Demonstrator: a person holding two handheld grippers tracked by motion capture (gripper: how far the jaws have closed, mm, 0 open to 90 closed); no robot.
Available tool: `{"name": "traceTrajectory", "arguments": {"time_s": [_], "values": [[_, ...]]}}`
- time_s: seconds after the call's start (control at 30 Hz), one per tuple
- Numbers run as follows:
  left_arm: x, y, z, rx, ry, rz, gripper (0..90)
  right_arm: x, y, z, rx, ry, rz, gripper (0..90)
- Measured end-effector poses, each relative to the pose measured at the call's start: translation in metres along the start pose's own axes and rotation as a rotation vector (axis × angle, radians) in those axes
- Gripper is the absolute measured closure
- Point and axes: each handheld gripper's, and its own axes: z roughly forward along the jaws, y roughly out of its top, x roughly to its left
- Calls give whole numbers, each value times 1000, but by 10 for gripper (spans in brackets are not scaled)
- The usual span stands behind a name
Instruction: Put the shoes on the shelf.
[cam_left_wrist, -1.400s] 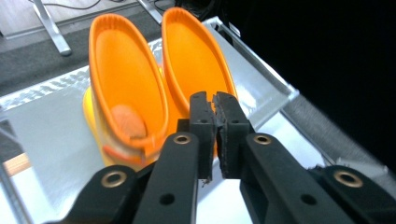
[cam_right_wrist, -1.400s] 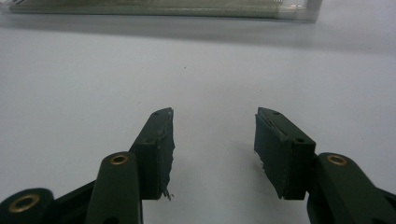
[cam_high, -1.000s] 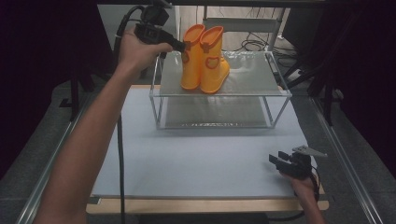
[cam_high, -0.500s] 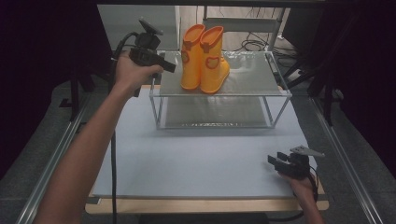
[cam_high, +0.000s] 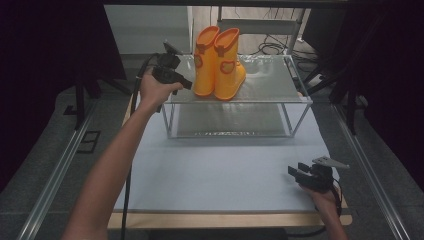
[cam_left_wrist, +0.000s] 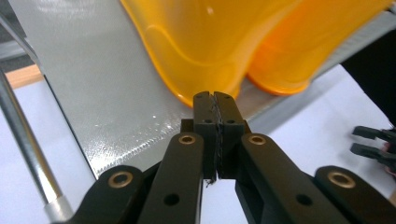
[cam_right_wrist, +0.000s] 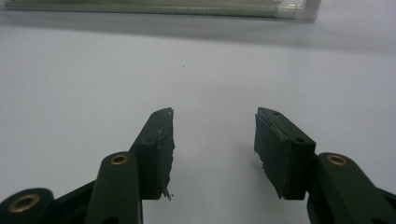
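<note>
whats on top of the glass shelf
Two orange boots stand upright side by side on the shelf. The left gripper is at its edge beside them, jaws shut. The glass right under the boots is covered.

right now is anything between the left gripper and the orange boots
Nothing visible. The left gripper, jaws shut, sits just beside the orange boots on the shelf top, with open shelf surface between its tips and the nearer boot.

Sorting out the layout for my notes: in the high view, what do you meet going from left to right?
Left tongs → left orange boot → right orange boot → right tongs, low at the near table edge.
</note>
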Motion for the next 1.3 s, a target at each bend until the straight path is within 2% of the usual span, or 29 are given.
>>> {"name": "traceTrajectory", "arguments": {"time_s": [0.23, 0.6, 0.73, 0.8, 0.87, 0.93, 1.03, 1.1, 1.17, 1.3], "values": [[10, -2, 21, 14, 35, -14, 896, -1, 0, 0, 5, 0, -1, 473], [14, -3, 40, 22, 42, -32, 896, 0, 0, 1, 6, 0, -3, 473], [14, -3, 41, 20, 27, -43, 897, -1, -1, 1, 8, -1, 3, 473], [11, -3, 43, 6, 3, -57, 897, -2, -1, 1, 8, -1, 4, 473], [9, -2, 42, 26, 28, -13, 899, -1, -1, 1, 7, -2, 1, 473], [8, -1, 43, 26, 30, -22, 899, -1, -1, 1, 7, -1, -1, 473], [7, -1, 42, 25, 28, -15, 900, -1, -1, 1, 5, -1, -2, 473], [6, -1, 42, 32, 16, -6, 900, -1, -1, 1, 7, -1, 0, 473], [3, -1, 44, 10, 2, -28, 900, -1, -1, 2, 9, 0, 1, 473], [-4, 0, 49, 20, -32, -15, 900, -1, -1, 1, 7, 0, 3, 473]]}}
